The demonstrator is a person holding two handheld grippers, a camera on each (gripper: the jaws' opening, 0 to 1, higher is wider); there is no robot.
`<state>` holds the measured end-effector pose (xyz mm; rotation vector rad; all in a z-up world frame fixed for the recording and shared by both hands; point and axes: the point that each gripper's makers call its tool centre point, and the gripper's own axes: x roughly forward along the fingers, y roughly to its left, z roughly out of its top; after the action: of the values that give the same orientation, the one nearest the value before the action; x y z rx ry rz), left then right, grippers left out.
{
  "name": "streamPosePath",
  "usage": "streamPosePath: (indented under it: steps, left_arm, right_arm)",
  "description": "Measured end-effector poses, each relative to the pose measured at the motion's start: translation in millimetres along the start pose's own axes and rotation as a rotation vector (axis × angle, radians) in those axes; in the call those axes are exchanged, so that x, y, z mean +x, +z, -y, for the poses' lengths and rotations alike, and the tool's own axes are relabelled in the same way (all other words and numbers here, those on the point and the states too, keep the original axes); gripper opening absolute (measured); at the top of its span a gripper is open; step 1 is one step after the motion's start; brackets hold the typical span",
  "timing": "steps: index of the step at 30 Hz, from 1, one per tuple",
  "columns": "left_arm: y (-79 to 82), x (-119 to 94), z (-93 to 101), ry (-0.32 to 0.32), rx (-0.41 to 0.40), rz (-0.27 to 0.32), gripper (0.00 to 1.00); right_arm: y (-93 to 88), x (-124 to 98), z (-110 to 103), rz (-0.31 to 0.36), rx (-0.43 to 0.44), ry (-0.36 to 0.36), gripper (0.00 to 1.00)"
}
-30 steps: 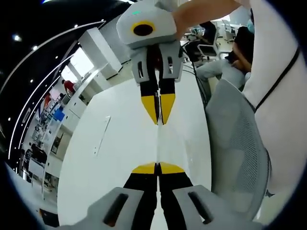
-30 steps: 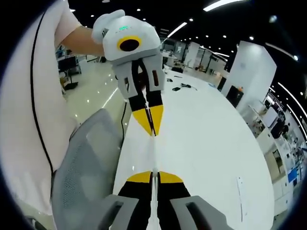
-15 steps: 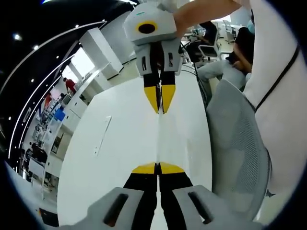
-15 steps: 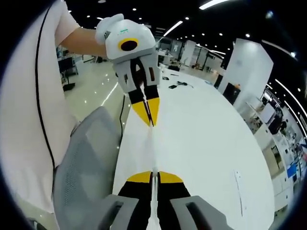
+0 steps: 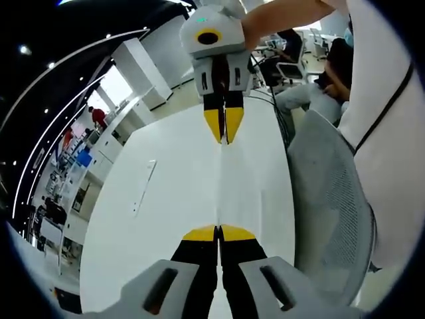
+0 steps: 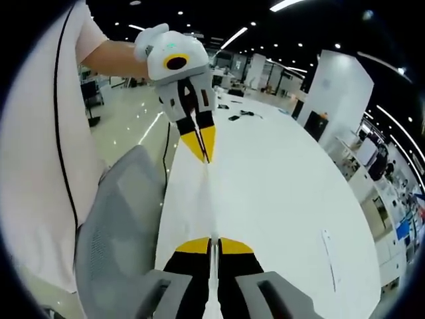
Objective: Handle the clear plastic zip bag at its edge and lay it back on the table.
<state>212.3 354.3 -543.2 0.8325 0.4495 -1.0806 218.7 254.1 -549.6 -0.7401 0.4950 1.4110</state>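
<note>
Long white table (image 5: 172, 199), grey mesh chair (image 5: 332, 206), dark ceiling with strip lights (image 6: 285, 5), white pillar (image 6: 335, 86), glossy floor (image 6: 129, 126)

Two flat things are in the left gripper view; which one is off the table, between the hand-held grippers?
The clear zip bag, stretched edge-on between the shut left hand-held gripper and right hand-held gripper. The thin strip lies flat on the white table.

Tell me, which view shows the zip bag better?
The right gripper view, slightly: the bag runs edge-on as a thin pale strip from the right hand-held gripper to the left one. The left gripper view shows the bag as only a faint line against the white table.
</note>
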Motion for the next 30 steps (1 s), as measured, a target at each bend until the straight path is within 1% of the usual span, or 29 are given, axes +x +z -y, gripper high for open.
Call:
streamPosePath:
  steps: [2,3,4,5,6,7,9,11,17,19,23,25,30]
  left_arm:
    - [-3.1,-0.6,-0.9,0.004,0.007,-0.014,0.00]
    - [-6.4,-1.0,-1.8,0.007,0.001,-0.024,0.00]
    - [-11.6,-2.2,-3.2,0.013,0.000,-0.048,0.00]
    - [-15.3,-3.5,-4.7,0.016,0.007,-0.046,0.00]
    - [-17.9,-6.0,-6.2,0.019,-0.012,-0.046,0.00]
    - [-20.0,-8.8,-7.5,0.022,-0.028,-0.038,0.00]
    - [-22.6,-10.4,-7.6,0.024,-0.029,-0.043,0.00]
    - [-20.7,-9.7,-6.7,0.022,-0.027,-0.041,0.00]
    - [-1.2,-3.9,-9.1,0.026,-0.018,-0.010,0.00]
    - [3.7,-3.6,-11.8,0.036,-0.013,0.002,0.00]
    - [8.8,-3.9,-14.3,0.037,-0.021,0.024,0.00]
    - [10.6,-4.0,-14.2,0.028,-0.037,0.035,0.00]
    - [13.0,-2.1,-11.7,0.019,-0.038,0.043,0.00]
  right_arm:
    - [-4.8,-2.1,1.0,-0.017,-0.004,-0.007,0.00]
    - [-9.9,-4.6,2.1,-0.031,0.005,-0.013,0.00]
    - [-14.1,-6.2,3.1,-0.049,0.006,-0.019,0.00]
    - [-18.9,-9.6,5.2,-0.051,0.002,-0.028,0.00]
    - [-21.6,-13.6,6.2,-0.039,0.028,-0.030,0.00]
    - [-22.6,-16.0,6.6,-0.032,0.033,-0.031,0.00]
    - [-26.9,-19.3,8.1,-0.041,0.028,-0.040,0.00]
    - [-25.5,-20.1,7.8,-0.032,0.039,-0.038,0.00]
    - [-20.9,-18.6,8.4,-0.035,0.018,-0.037,0.00]
    - [-19.7,-18.3,8.0,-0.036,0.018,-0.035,0.00]
    - [-19.1,-17.4,7.3,-0.036,0.011,-0.030,0.00]
    - [-17.7,-16.8,6.9,-0.034,0.008,-0.028,0.00]
    - [-14.6,-15.6,7.4,-0.031,0.000,-0.028,0.00]
